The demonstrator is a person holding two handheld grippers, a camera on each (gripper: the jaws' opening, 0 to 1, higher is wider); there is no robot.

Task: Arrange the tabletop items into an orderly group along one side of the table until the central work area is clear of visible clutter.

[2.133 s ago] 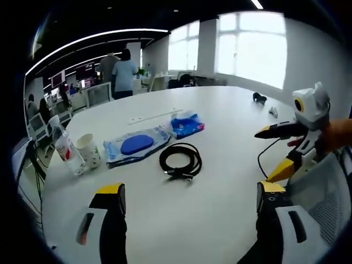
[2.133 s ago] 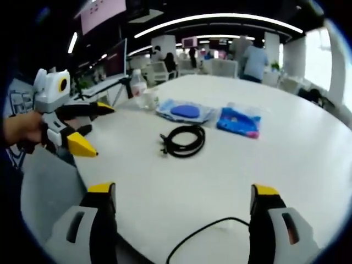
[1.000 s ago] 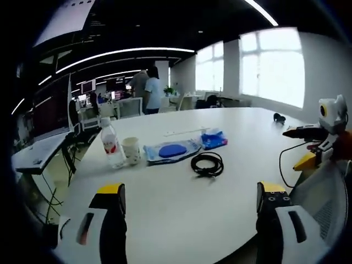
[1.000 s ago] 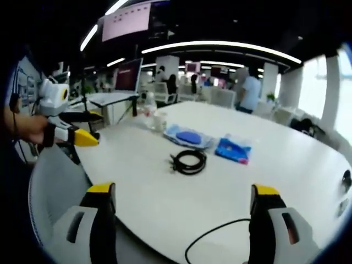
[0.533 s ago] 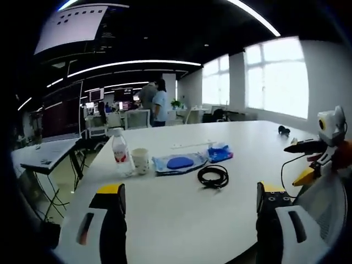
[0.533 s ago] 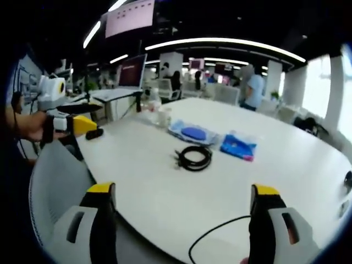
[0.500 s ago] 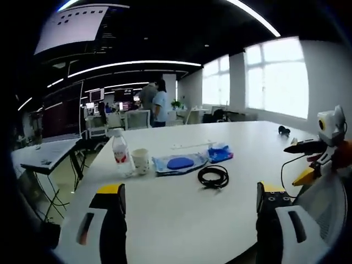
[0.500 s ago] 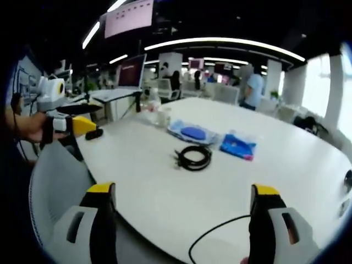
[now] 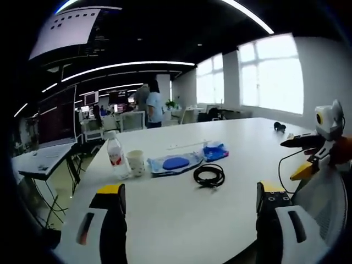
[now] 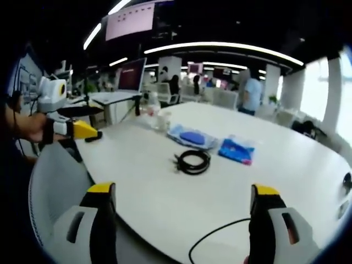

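On the white round table [image 9: 181, 214] lie a coiled black cable [image 9: 209, 175], a blue wipes pack [image 9: 176, 163] and a smaller blue packet [image 9: 215, 151]. A paper cup [image 9: 135, 163] and a water bottle [image 9: 114, 157] stand at their left. My left gripper [image 9: 191, 192] is open and empty, well short of them. The right gripper [image 9: 287, 160] hangs open at the table's right edge. In the right gripper view the cable [image 10: 192, 161], wipes pack [image 10: 190, 137], packet [image 10: 237, 150], cup [image 10: 162, 121] and bottle [image 10: 151, 107] sit mid-table beyond my open, empty right gripper [image 10: 183, 192]. The left gripper [image 10: 99, 122] is open at the left.
A thin black wire [image 10: 214, 236] trails over the near table edge. A grey chair back [image 10: 55, 176] stands close on the left. A small black object [image 9: 280, 126] and a white strip [image 9: 184, 146] lie farther out. People and desks are in the background.
Both cameras have drawn back from the table and risen, so the items look smaller. The items themselves have not moved. Both grippers stay open.
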